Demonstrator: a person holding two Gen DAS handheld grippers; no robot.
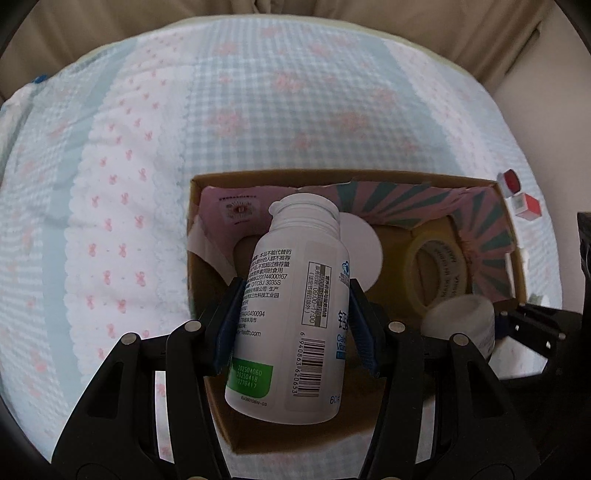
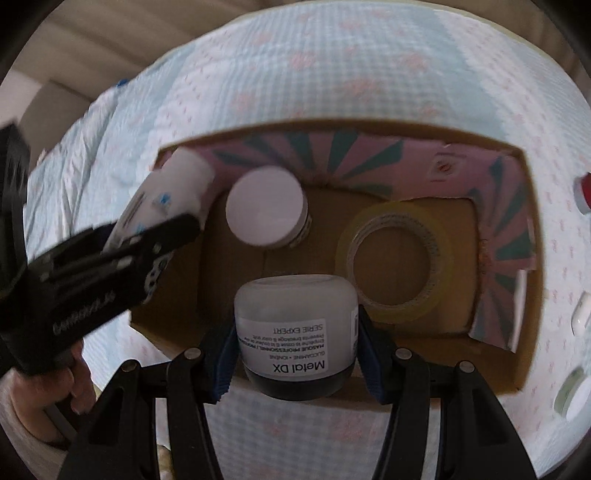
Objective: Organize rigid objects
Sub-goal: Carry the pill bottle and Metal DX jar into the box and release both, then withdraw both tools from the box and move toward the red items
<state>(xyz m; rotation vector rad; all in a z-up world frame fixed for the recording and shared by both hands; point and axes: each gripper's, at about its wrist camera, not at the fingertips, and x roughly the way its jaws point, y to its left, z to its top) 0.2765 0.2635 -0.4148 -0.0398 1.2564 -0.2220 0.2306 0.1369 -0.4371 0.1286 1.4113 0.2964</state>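
Note:
My left gripper [image 1: 295, 284] is shut on a white pill bottle [image 1: 291, 314], cap pointing away, tilted over the left part of an open cardboard box [image 1: 195, 229]. My right gripper [image 2: 295, 321] is shut on a frosted jar labelled Metal DX [image 2: 295, 332], its dark lid towards me, above the box's near wall [image 2: 495, 373]. In the right wrist view the left gripper [image 2: 147, 236] and its bottle [image 2: 173, 195] hang over the box's left corner. Inside the box stand a white-lidded jar [image 2: 266, 205] and a roll of clear tape [image 2: 395, 258].
The box lies on a bed with a blue-checked, pink-patterned quilt [image 1: 258, 103]. The box has pink and teal lining paper [image 2: 351, 151]. Two small red-and-white items [image 1: 517, 195] lie on the quilt right of the box. A person's hand [image 2: 55, 391] holds the left gripper. Beige curtains [image 1: 110, 22] hang behind.

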